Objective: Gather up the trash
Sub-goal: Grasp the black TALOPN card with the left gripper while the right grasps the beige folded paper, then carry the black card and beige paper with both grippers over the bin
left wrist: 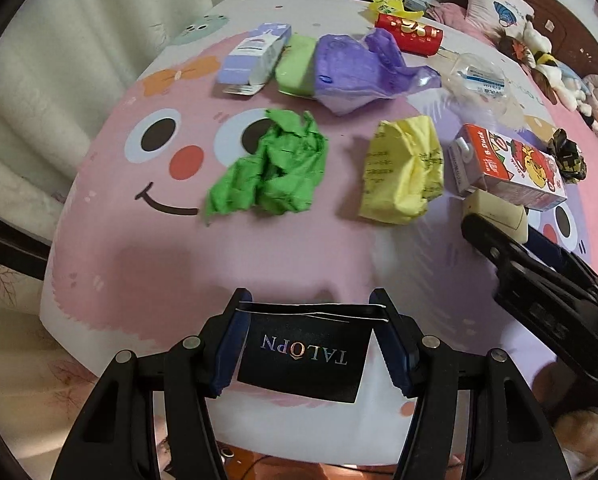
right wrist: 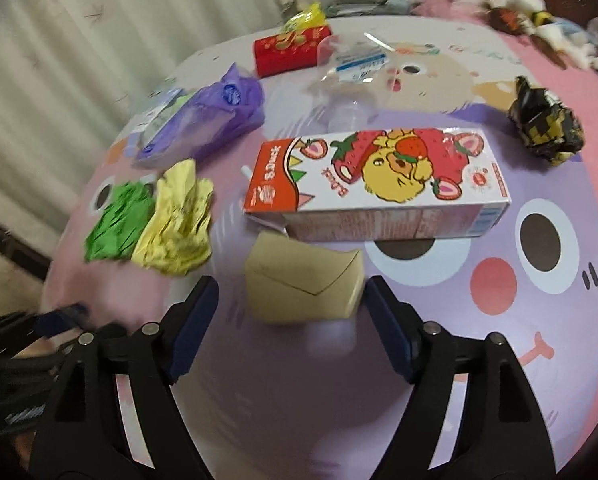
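My left gripper (left wrist: 311, 308) is shut on a black TALOPN bag (left wrist: 305, 356), held over the near table edge. My right gripper (right wrist: 291, 292) is open; a small beige box (right wrist: 305, 284) sits between its fingers, the right finger close to it. In the left wrist view the same box (left wrist: 495, 212) shows at the right gripper's tip. Trash lies on the cartoon table cover (left wrist: 139, 272): a green paper wad (left wrist: 271, 172), a yellow paper wad (left wrist: 403, 168), a strawberry carton (right wrist: 379, 184), a black-and-yellow wad (right wrist: 545, 128), a purple bag (left wrist: 363, 68).
Further back lie a lilac box (left wrist: 255, 54), a green block (left wrist: 297, 64), a red packet (left wrist: 409, 32), a clear plastic bottle (left wrist: 479, 76) and yellow wrappers (left wrist: 391, 6). Curtains hang at left. A bed with plush toys (left wrist: 539, 56) is at right.
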Demonstrator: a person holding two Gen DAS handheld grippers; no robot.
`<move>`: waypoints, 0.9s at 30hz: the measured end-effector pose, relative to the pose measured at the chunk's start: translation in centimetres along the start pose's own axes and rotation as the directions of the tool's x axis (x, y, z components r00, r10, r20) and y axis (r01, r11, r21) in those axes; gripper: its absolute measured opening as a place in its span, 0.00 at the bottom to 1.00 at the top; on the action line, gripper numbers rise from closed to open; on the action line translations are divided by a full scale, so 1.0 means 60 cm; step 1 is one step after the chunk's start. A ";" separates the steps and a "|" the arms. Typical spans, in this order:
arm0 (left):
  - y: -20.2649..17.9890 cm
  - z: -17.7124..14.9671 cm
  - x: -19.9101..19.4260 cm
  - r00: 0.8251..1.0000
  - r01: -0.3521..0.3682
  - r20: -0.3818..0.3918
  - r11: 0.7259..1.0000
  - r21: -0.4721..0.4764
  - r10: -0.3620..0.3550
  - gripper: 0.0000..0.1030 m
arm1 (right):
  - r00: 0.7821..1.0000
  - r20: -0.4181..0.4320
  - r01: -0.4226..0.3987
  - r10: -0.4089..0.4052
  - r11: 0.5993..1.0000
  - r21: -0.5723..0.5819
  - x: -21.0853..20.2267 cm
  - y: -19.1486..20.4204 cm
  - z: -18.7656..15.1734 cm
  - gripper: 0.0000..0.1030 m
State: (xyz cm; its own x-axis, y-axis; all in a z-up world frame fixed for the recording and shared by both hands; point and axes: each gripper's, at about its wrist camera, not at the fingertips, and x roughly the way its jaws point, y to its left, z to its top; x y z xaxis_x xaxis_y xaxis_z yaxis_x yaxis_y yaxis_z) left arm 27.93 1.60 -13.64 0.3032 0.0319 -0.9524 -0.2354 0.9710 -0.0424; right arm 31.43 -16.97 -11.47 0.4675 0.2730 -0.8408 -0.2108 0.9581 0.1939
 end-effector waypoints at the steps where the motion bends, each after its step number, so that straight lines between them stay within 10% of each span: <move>1: 0.007 0.001 -0.002 1.000 0.004 -0.002 1.000 0.005 -0.004 0.59 | 0.999 0.016 0.030 -0.030 1.000 0.000 0.004 0.007 -0.001 0.73; 7: 0.040 0.005 -0.014 1.000 0.013 0.001 0.998 0.062 -0.013 0.59 | 0.973 0.078 0.219 -0.217 0.976 -0.008 0.023 0.048 -0.007 0.73; 10: 0.051 0.007 -0.017 1.000 0.019 0.002 0.995 0.098 -0.019 0.59 | 0.950 0.103 0.299 -0.295 0.954 -0.020 0.027 0.059 -0.012 0.58; 27: 0.099 -0.075 -0.119 0.980 0.169 0.045 0.927 0.335 -0.195 0.59 | 0.959 0.082 0.261 -0.270 0.959 0.110 -0.154 0.104 -0.153 0.57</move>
State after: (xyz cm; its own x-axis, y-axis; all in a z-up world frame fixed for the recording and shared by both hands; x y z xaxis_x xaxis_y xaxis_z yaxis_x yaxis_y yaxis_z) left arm 20.21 6.09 -8.44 0.3847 -0.1477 -0.9111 0.1426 0.9848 -0.0994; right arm 17.91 -14.30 -7.11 0.5762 0.0101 -0.8173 0.0144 0.9996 0.0225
